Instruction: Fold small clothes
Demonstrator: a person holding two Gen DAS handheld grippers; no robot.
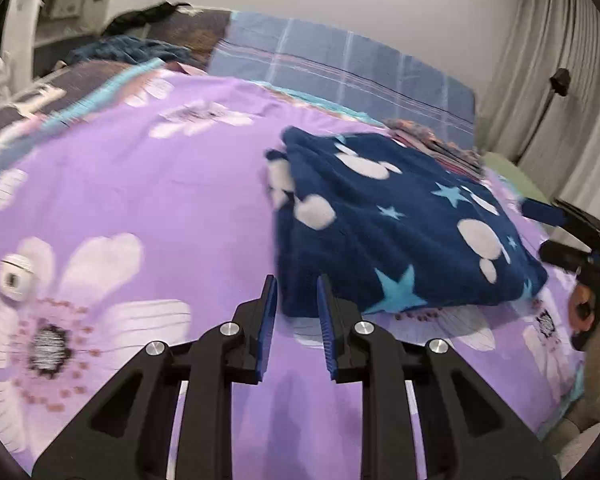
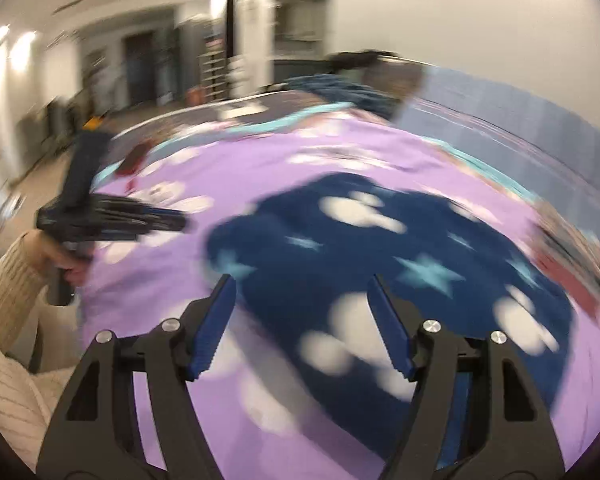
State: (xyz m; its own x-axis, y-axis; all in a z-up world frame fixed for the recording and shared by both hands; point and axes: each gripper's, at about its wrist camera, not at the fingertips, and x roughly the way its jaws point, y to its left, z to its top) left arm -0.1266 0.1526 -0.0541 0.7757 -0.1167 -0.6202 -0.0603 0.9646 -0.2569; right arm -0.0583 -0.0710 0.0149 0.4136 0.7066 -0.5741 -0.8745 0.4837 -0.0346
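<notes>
Hovering over the bedspread, the left gripper [image 1: 297,284] has its blue-padded jaws narrowed to a small gap with nothing between them — only purple fabric shows through the gap, so it is released, not grasping. Its fingertips sit just beside the near left corner of the folded navy fleece garment [image 1: 400,224], apart from it as far as the view shows. The right gripper [image 2: 303,286] has its jaws spread wide and empty, hanging above the same garment [image 2: 380,264]; the right wrist view is badly motion-blurred, so contact cannot be told. The garment — navy with white blobs and light-blue stars — lies in a compact folded bundle on the purple floral bedspread [image 1: 160,200], toward the right side. In the right wrist view a hand [image 2: 56,256] in a cream knit sleeve [image 2: 8,300] grips the left tool's handle. A small white round device [image 1: 15,277] rests on the bedspread at the left. A blue plaid sheet [image 1: 340,72] lies behind, pale curtains [image 1: 540,60] beyond.
</notes>
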